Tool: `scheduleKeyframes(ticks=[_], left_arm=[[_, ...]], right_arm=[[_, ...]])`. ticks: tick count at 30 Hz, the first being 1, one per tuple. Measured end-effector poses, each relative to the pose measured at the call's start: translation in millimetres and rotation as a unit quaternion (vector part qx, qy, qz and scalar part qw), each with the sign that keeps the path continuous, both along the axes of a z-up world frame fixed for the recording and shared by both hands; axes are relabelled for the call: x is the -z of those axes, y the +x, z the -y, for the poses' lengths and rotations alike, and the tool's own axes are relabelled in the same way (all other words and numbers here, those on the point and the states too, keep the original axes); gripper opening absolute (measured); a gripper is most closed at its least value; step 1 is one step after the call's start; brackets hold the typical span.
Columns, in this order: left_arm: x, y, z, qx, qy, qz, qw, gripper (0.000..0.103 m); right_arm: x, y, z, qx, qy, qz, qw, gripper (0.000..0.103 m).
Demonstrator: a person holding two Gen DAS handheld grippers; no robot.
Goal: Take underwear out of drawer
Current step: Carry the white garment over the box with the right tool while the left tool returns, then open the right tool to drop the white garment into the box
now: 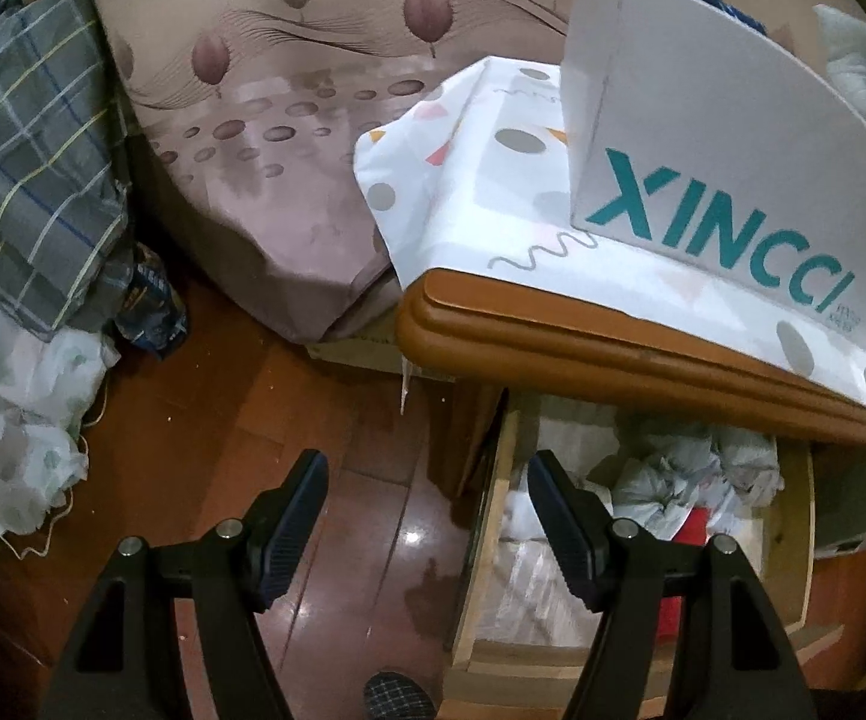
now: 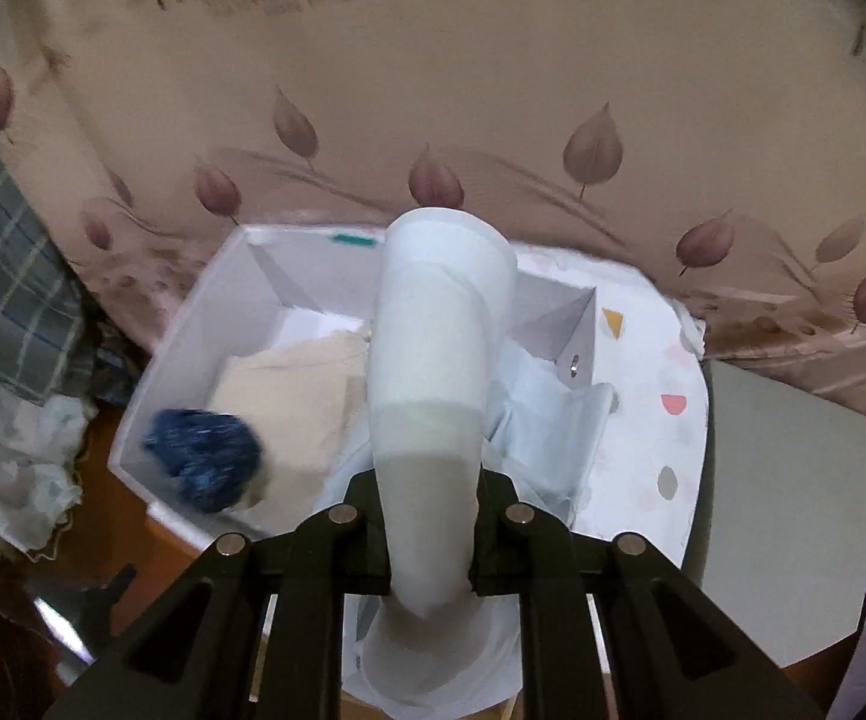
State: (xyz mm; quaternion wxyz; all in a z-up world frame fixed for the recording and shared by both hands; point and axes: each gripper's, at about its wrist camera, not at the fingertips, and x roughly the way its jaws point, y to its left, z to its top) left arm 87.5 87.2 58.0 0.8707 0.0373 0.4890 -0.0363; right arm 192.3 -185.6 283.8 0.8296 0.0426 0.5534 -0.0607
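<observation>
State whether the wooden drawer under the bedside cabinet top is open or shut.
Open. The drawer juts out below the cabinet top, its crumpled clothes showing from above.

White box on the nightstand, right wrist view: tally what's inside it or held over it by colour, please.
White, rolled garment pinched in the right gripper above the white box: 1
Beige, folded cloth lying in the box: 1
Dark blue, bundled item at the box's near-left corner: 1
Pale blue-white, crumpled fabric on the right side: 1
Total: 4
</observation>
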Motion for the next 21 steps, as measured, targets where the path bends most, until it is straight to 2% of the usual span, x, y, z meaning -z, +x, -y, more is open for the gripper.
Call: scheduleKeyframes(ticks=[7, 10, 12, 14, 16, 21], left_arm=[[8.2, 1.9, 9.9, 0.020, 0.022, -0.011, 0.9995, 0.071], [13.7, 3.8, 14.0, 0.033, 0.016, -0.027, 0.9990, 0.071], [18.2, 4.9, 16.1, 0.043, 0.006, -0.041, 0.9982, 0.071], [23.3, 5.4, 17.3, 0.048, 0.004, -0.055, 0.9973, 0.071], [25.9, 5.4, 18.7, 0.053, 0.010, -0.058, 0.9969, 0.071], [30.6, 4.7, 17.7, 0.060, 0.025, -0.067, 0.9956, 0.071]], right_arm=[[60.9, 26.3, 13.9, 0.015, 0.002, -0.046, 0.999, 0.017], [74.4, 28.0, 16.6, 0.017, -0.002, -0.054, 0.998, 0.026], [78.5, 27.9, 19.4, 0.024, 0.003, -0.054, 0.998, 0.044], [78.4, 25.5, 22.5, 0.031, 0.004, -0.054, 0.998, 0.051], [71.5, 21.7, 23.1, 0.033, 0.003, -0.049, 0.998, 0.054], [28.2, -4.7, 20.8, 0.033, 0.019, -0.008, 0.999, 0.058]])
